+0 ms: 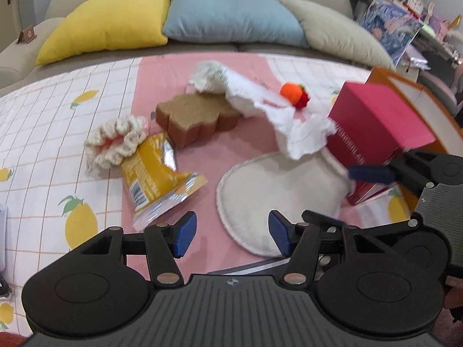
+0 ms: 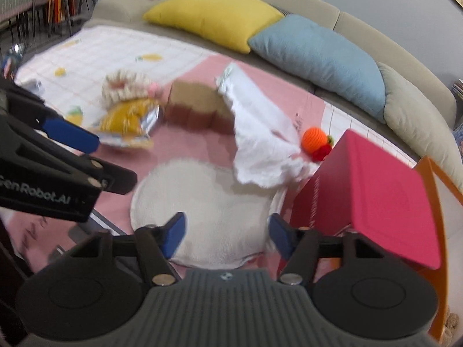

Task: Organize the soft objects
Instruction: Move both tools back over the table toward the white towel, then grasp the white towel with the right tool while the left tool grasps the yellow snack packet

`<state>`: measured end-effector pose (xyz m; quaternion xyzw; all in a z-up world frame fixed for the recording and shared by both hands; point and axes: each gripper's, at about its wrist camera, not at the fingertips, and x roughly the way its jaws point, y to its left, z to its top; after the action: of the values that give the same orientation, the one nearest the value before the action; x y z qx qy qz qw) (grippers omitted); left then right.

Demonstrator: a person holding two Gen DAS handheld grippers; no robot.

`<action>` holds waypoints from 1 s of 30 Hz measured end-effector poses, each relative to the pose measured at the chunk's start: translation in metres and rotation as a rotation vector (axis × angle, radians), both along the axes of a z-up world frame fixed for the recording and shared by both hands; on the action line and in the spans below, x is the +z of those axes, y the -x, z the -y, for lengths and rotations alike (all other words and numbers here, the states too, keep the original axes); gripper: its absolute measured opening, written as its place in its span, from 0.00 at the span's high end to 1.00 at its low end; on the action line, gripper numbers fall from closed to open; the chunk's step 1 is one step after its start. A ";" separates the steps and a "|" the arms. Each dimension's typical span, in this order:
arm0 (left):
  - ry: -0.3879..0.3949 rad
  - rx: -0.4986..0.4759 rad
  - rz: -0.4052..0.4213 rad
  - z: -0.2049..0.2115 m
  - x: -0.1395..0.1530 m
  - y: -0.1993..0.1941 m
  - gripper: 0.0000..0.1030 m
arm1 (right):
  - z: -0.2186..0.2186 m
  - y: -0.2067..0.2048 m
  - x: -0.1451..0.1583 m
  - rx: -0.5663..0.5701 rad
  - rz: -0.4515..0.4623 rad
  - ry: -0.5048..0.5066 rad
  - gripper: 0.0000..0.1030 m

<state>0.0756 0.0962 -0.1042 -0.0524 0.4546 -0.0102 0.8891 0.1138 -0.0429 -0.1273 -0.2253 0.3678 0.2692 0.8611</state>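
A round cream pad [image 1: 277, 193] [image 2: 208, 208] lies on the pink cloth just ahead of both grippers. A crumpled white towel [image 1: 269, 110] [image 2: 260, 141] drapes behind it, over a brown toast-shaped sponge [image 1: 196, 115] [image 2: 196, 107]. A cream crochet piece [image 1: 115, 141] [image 2: 124, 86] and a yellow snack bag [image 1: 156, 179] [image 2: 130, 121] lie left. An orange and red knitted toy [image 1: 293, 94] [image 2: 315, 141] sits by the towel. My left gripper [image 1: 231, 235] is open and empty. My right gripper [image 2: 225, 235] is open and empty over the pad's near edge; it shows in the left wrist view [image 1: 373, 173].
A magenta box [image 1: 376, 127] [image 2: 370, 199] stands at the right against an orange-edged box [image 1: 411, 86] [image 2: 439, 202]. Yellow [image 1: 107, 23], blue [image 1: 231, 17] and beige [image 1: 341, 31] cushions line the sofa back. Cluttered shelves [image 1: 405, 5] stand far right.
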 end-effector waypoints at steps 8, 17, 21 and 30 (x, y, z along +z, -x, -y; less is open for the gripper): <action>0.029 0.055 -0.043 -0.012 -0.012 -0.006 0.35 | -0.018 -0.007 -0.021 0.002 0.007 0.065 0.23; 0.040 0.067 -0.070 -0.014 -0.019 -0.006 0.35 | -0.015 -0.020 -0.035 -0.107 -0.130 -0.015 0.30; 0.041 0.067 -0.064 -0.012 -0.017 -0.006 0.35 | -0.012 -0.023 -0.034 -0.108 -0.195 -0.071 0.53; 0.032 0.063 -0.050 -0.008 -0.011 -0.002 0.35 | -0.014 -0.015 -0.028 -0.082 -0.191 -0.071 0.94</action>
<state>0.0773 0.1045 -0.1151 -0.0811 0.4746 0.0121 0.8764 0.1293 -0.0290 -0.1557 -0.1524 0.4474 0.2670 0.8398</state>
